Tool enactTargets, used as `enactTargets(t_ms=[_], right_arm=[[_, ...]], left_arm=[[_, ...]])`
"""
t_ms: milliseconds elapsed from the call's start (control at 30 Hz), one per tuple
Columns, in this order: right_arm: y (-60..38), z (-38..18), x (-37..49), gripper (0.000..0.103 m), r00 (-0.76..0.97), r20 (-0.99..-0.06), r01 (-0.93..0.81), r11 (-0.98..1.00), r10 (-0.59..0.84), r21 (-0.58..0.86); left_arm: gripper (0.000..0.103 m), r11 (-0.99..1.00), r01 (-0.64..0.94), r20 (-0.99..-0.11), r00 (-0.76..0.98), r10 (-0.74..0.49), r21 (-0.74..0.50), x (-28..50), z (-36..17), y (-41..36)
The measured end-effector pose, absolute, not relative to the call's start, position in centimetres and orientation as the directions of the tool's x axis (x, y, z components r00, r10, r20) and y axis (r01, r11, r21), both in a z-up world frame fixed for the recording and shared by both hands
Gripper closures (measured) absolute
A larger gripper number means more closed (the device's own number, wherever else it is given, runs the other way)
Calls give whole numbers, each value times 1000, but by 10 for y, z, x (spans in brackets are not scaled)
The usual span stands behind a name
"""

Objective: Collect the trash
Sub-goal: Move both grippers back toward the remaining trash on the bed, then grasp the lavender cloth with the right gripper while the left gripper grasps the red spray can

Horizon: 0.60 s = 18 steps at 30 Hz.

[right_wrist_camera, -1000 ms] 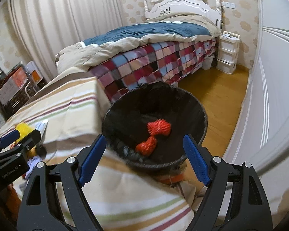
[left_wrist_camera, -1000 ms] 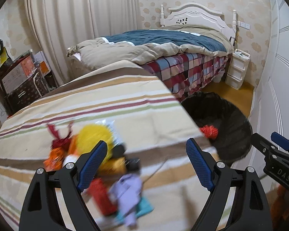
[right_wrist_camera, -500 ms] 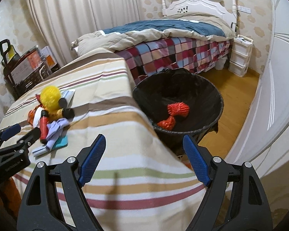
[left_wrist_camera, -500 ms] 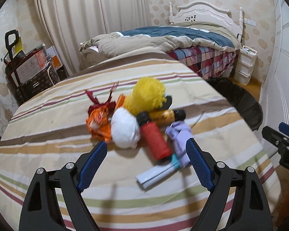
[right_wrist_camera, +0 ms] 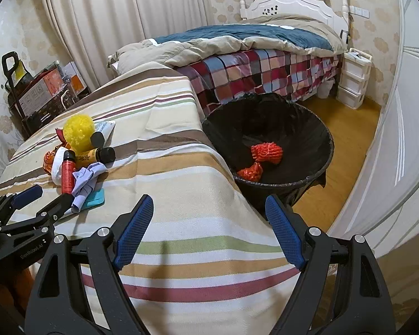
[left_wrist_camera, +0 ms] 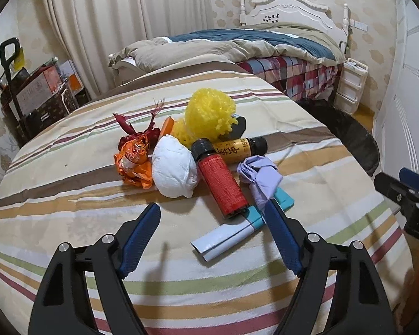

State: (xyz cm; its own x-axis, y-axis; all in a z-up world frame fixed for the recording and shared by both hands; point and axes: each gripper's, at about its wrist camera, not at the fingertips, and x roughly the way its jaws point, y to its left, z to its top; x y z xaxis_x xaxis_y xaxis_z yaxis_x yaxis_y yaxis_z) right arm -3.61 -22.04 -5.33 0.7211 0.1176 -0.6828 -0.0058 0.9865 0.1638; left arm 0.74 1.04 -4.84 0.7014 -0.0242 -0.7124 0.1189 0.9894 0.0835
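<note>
A pile of trash lies on the striped tablecloth (left_wrist_camera: 69,223): a yellow mesh ball (left_wrist_camera: 209,111), a white wad (left_wrist_camera: 174,164), an orange wrapper (left_wrist_camera: 132,159), a red bottle (left_wrist_camera: 220,178), a yellow bottle (left_wrist_camera: 237,148), a purple crumpled piece (left_wrist_camera: 261,176) and a white and teal tube (left_wrist_camera: 231,231). My left gripper (left_wrist_camera: 212,215) is open and empty, just short of the pile, around the red bottle's base. My right gripper (right_wrist_camera: 206,206) is open and empty over the table's near right edge. The black-lined bin (right_wrist_camera: 268,150) holds two red-orange pieces (right_wrist_camera: 266,153).
A bed (right_wrist_camera: 251,55) with a checked cover stands behind the bin. White drawers (right_wrist_camera: 352,81) stand at the far right, a cart with boxes (left_wrist_camera: 33,92) at the left. A white door (right_wrist_camera: 399,139) is on the right. The pile also shows in the right wrist view (right_wrist_camera: 78,156).
My left gripper has swung from the bin side to the pile and closed in on it. My right gripper has pulled back from over the bin to over the table edge.
</note>
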Motion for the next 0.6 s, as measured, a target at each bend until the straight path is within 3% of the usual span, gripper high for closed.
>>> enactTargets(t_ms=[400,600], right_arm=[[-171,-42,-24,23,709,-671,-131,976,215,175],[-134,-40,-17,31,692,-675,-209,966,255,150]], left_arm=[[26,997,48,-714,700,15,68,5,-45,43],[26,998,-6,-708,705,50,65,5,-44,67]])
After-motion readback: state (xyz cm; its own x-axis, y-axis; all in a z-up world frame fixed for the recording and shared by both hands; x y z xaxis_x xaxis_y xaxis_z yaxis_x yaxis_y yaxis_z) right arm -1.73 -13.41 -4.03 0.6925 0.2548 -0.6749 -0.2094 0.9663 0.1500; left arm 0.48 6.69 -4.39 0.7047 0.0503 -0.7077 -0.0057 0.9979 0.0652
